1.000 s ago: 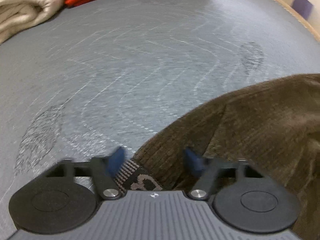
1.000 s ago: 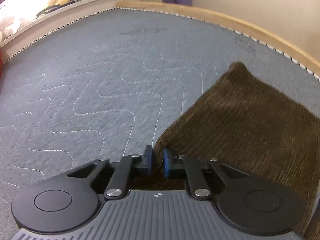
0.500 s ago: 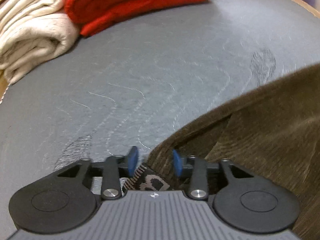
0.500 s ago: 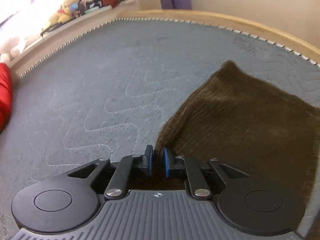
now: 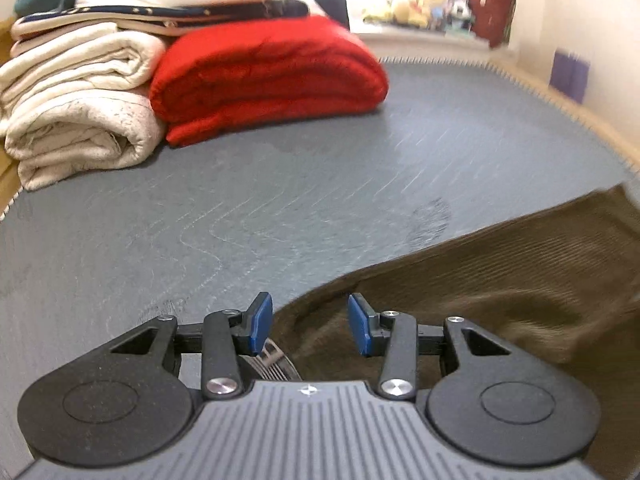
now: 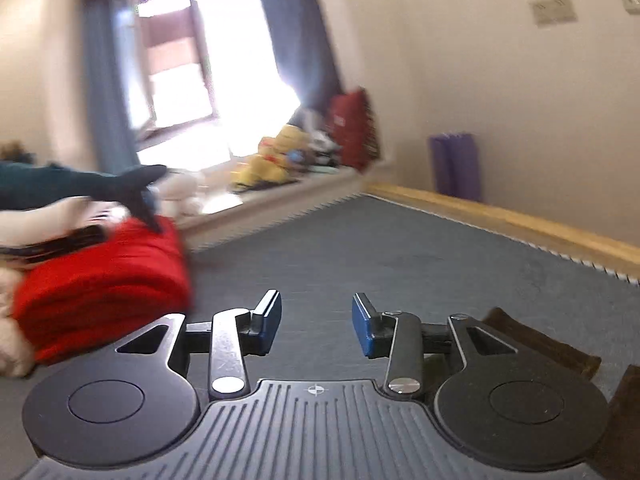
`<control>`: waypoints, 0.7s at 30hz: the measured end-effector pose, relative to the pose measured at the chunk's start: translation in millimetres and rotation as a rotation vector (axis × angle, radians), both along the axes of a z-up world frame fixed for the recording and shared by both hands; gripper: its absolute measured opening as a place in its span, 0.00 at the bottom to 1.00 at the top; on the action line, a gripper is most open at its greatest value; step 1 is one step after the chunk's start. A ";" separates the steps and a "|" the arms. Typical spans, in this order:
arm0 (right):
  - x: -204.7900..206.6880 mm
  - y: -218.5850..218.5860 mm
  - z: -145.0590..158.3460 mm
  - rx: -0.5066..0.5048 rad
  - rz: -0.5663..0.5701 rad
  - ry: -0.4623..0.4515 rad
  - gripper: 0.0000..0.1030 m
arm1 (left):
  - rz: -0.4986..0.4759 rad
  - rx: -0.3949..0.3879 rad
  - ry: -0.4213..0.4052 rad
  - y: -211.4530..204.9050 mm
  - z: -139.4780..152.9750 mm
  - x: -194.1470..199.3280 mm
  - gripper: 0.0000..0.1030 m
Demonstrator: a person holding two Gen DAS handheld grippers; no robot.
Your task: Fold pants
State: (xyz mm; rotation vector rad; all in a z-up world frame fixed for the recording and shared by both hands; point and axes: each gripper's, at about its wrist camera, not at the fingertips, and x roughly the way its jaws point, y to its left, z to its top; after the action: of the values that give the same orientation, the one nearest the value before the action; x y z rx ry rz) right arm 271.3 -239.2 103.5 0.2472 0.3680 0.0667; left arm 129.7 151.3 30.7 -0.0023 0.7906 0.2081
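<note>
The brown corduroy pants are lying on the grey mattress, stretching rightward from the left gripper, whose fingers are closing over the waistband. The right gripper, nearly level, is opening on nothing.

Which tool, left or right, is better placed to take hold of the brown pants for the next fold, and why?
Left. The left tool points down at the brown pants, with cloth between its closing blue pads. The right tool is opening over bare mattress, aimed at the room.
</note>
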 end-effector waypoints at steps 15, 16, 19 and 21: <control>-152.5 50.0 120.7 -0.423 0.225 -0.193 0.43 | 0.002 -0.097 -0.036 -42.0 4.6 -214.2 0.31; -158.8 52.6 128.6 -0.445 0.241 -0.212 0.43 | 0.024 -0.120 -0.030 -38.0 -4.3 -220.0 0.31; -182.3 51.6 155.4 -0.423 0.293 -0.264 0.43 | 0.096 -0.195 0.017 -25.6 -32.6 -229.3 0.31; -192.4 45.5 170.3 -0.343 0.315 -0.284 0.43 | 0.129 -0.205 0.035 -21.3 -42.4 -228.2 0.31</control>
State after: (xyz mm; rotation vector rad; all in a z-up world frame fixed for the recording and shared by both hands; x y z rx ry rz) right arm 78.9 -193.7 273.8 -0.1611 0.1282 0.3414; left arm -98.5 130.0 -11.7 -0.2444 0.8450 0.2484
